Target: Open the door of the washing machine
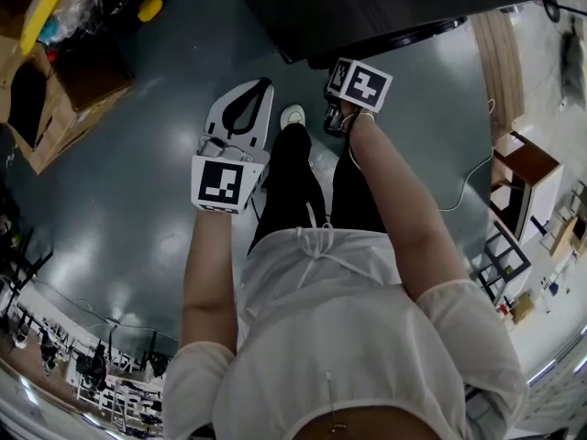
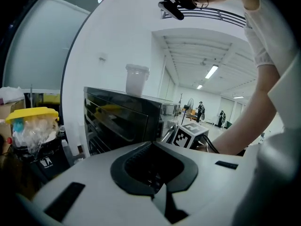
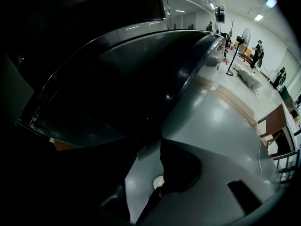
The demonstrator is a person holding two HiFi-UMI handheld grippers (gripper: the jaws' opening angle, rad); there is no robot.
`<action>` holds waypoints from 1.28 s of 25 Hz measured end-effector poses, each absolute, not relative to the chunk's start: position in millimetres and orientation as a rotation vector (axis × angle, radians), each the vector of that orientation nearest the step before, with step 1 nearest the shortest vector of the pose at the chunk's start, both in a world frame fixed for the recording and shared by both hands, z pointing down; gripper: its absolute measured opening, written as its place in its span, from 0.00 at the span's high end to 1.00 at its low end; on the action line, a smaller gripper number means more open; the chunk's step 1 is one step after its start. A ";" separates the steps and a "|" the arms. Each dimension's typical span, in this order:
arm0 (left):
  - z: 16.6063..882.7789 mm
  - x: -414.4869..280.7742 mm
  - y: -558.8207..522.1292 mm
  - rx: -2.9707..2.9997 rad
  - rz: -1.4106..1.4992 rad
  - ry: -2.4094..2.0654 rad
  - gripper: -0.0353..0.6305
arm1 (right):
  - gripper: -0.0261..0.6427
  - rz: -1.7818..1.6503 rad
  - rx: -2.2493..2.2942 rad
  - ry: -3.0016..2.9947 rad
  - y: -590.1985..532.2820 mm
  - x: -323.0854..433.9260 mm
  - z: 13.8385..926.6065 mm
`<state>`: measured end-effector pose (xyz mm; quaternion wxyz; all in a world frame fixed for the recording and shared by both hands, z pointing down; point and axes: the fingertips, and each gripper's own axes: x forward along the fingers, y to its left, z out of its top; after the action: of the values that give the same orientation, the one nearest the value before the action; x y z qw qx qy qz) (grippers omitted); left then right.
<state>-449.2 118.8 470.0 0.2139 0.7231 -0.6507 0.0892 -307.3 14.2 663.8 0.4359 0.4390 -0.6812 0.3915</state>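
The black washing machine (image 1: 385,7) fills the top of the head view, and its dark curved door (image 3: 122,79) covers most of the right gripper view. My right gripper (image 1: 336,122), under its marker cube (image 1: 362,85), points steeply down at the machine's lower front edge. Its jaws reach the door's rim (image 3: 157,133); the left jaw is lost in shadow, so a grip cannot be made out. Between the jaws I see floor and a white shoe (image 3: 159,181). My left gripper (image 1: 246,108) hangs left of it, shut and empty, aimed at the machine's side (image 2: 117,121).
The person's black-trousered legs (image 1: 293,181) stand just below the machine. A cardboard box (image 1: 55,99) and a yellow-lidded container (image 2: 30,114) sit at the left. A white jar (image 2: 136,79) stands on top of the machine. A cable (image 1: 472,177) trails over the grey floor at the right.
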 end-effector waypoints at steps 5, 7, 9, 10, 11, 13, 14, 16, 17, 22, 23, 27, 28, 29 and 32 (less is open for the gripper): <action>467.3 -439.9 129.5 1.989 0.229 -1.856 0.91 | 0.72 0.957 1.079 -1.672 23.3 -290.6 664.5; 468.3 -432.4 134.1 1.993 0.229 -1.866 0.91 | 0.72 0.944 1.057 -1.670 29.9 -278.2 665.4; 470.3 -419.1 137.5 1.991 0.240 -1.848 0.91 | 0.72 0.934 1.035 -1.671 36.2 -261.5 666.2; 471.7 -412.0 138.8 1.991 0.249 -1.834 0.91 | 0.73 0.931 1.026 -1.671 39.6 -253.4 666.9; 472.9 -405.4 139.2 1.997 0.255 -1.827 0.91 | 0.73 0.928 1.016 -1.672 43.2 -246.1 667.3; 475.0 -391.2 138.3 2.010 0.261 -1.816 0.91 | 0.74 0.930 1.000 -1.672 50.3 -231.4 668.1; 475.2 -382.9 135.9 2.023 0.259 -1.816 0.91 | 0.74 0.937 0.997 -1.667 53.0 -222.4 669.1; 475.5 -362.5 128.9 2.046 0.258 -1.812 0.91 | 0.76 0.954 0.997 -1.652 57.0 -201.4 670.7; 476.1 -350.0 125.6 2.052 0.263 -1.803 0.91 | 0.77 0.961 0.995 -1.646 58.8 -189.9 670.9; 477.8 -288.7 104.2 2.099 0.290 -1.740 0.91 | 0.79 1.020 0.970 -1.643 63.7 -139.1 672.1; 478.6 -277.7 99.1 2.109 0.292 -1.727 0.91 | 0.80 1.039 0.963 -1.648 63.5 -130.7 672.6; 482.0 -229.7 78.2 2.144 0.302 -1.678 0.91 | 0.80 1.075 0.908 -1.685 61.5 -93.5 672.9; 482.0 -217.8 72.2 2.154 0.305 -1.664 0.91 | 0.80 1.078 0.901 -1.689 60.0 -83.1 672.6; 482.0 -206.5 66.2 2.165 0.308 -1.651 0.91 | 0.80 1.081 0.900 -1.689 58.3 -72.5 672.5; 482.4 -176.7 51.0 2.194 0.316 -1.615 0.91 | 0.81 1.075 0.923 -1.682 52.3 -40.4 672.6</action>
<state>-176.7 51.0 482.4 0.1983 0.7842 -0.5771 0.1129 -40.4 52.3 672.6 0.4541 0.3740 -0.6814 0.4355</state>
